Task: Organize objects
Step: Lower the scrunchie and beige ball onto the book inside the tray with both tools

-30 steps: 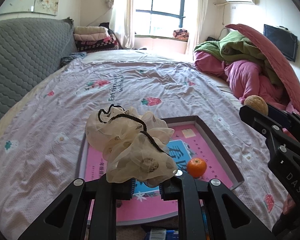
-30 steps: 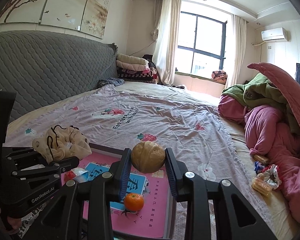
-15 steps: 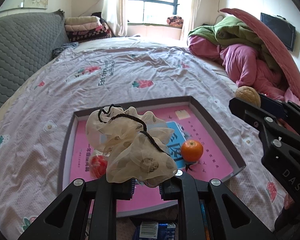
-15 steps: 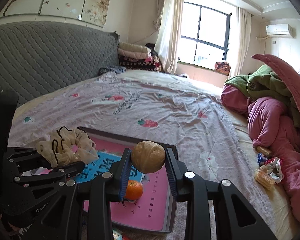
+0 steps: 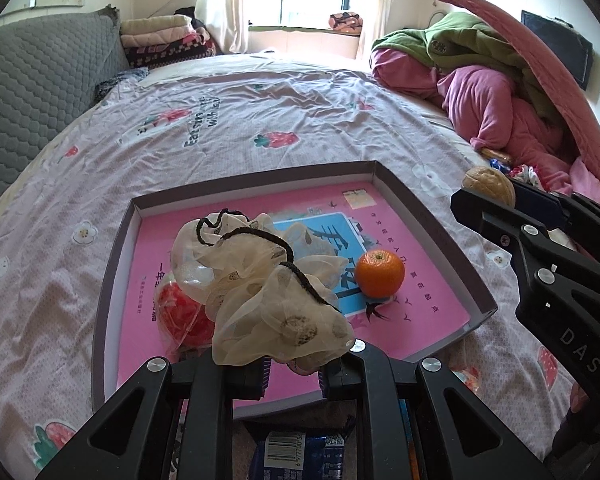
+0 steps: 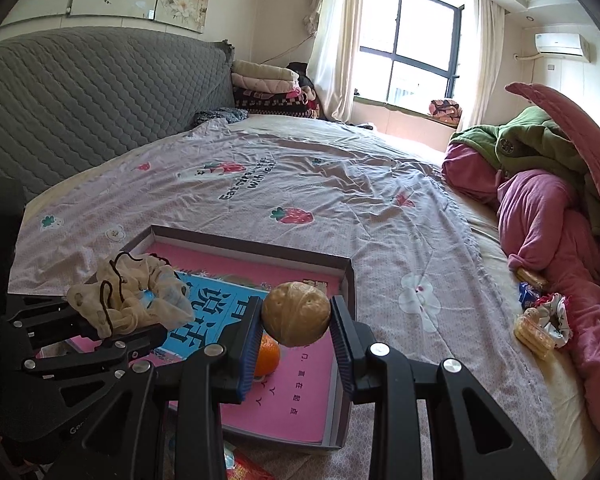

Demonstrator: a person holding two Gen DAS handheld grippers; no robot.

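A home bedroom: a bed (image 6: 300, 200) with padded headboard (image 6: 80, 96), piled bedding (image 6: 540, 184), curtained window (image 6: 412, 48).

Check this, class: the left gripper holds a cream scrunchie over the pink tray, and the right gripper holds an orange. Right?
Not quite. The right gripper holds a walnut, as the right wrist view shows; the orange lies in the tray. The left gripper does hold the scrunchie.
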